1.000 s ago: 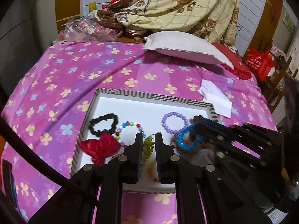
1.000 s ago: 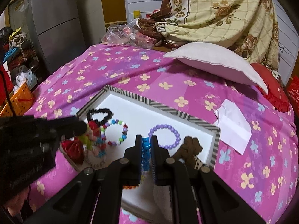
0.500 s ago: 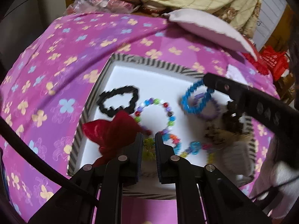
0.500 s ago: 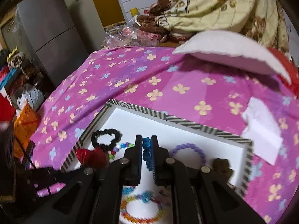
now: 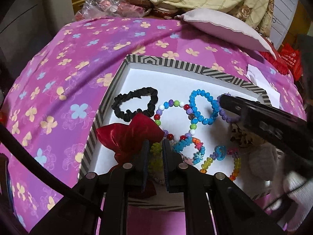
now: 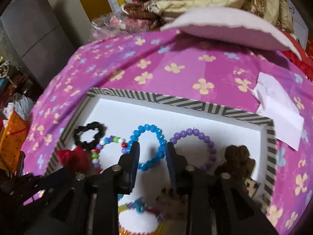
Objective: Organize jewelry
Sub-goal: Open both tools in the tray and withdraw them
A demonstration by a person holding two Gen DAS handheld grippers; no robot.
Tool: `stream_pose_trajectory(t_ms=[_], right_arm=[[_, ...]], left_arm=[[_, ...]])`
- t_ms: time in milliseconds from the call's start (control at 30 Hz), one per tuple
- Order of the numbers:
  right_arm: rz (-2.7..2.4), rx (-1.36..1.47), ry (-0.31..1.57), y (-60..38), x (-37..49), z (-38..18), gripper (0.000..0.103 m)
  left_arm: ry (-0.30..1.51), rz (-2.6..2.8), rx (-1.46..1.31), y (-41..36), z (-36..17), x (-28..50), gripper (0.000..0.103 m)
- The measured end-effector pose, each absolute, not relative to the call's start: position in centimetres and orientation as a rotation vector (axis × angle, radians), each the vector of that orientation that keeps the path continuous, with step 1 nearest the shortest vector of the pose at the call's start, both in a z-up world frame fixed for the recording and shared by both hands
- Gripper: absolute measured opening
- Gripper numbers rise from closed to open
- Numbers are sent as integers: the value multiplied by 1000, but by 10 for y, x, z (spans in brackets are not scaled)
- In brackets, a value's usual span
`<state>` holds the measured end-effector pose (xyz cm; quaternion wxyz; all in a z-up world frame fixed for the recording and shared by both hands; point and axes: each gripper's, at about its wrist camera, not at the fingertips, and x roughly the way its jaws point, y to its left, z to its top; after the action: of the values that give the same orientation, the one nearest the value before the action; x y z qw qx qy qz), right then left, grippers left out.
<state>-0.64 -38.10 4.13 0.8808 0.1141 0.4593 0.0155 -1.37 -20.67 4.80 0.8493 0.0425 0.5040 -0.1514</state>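
A white tray with a striped rim (image 5: 176, 63) (image 6: 176, 100) lies on the pink flowered bedspread. In it lie a black scrunchie (image 5: 137, 104) (image 6: 89, 135), a multicolour bead bracelet (image 5: 174, 121), a blue bead bracelet (image 5: 203, 106) (image 6: 150, 146), a purple bead bracelet (image 6: 197, 143) and a red bow (image 5: 129, 137). My left gripper (image 5: 155, 148) is shut on a yellow-green bead piece (image 5: 155, 154) low over the tray's near side. My right gripper (image 6: 152, 152) is open, its jaws on either side of the blue bracelet, which rests on the tray floor.
A brown fabric hair piece (image 6: 236, 160) sits in the tray's right part. More bright bead bracelets (image 5: 219, 158) lie at the near side. A folded white paper (image 6: 277, 109) lies right of the tray. A pillow (image 5: 221, 27) and blankets lie behind.
My right gripper has opened and let the blue bracelet down onto the tray between the multicolour and purple bracelets. My left gripper stays shut on the yellow-green piece, lower over the tray.
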Motion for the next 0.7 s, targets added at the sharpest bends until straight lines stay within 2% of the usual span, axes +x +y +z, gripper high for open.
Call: stream_pose_trajectory(t_ms=[67,467,700], right_arm=[[30,223,936,-379,-23,49,44],[-24,199,830,-373,-110,79,59],[-26,203,826,-365,-153,81,61]], left_arm=[[1045,-315,99,-206,51,-18,9],[913,-269,164,-191,76,-61,11],[845,-258,167,-179,90,-97,11]])
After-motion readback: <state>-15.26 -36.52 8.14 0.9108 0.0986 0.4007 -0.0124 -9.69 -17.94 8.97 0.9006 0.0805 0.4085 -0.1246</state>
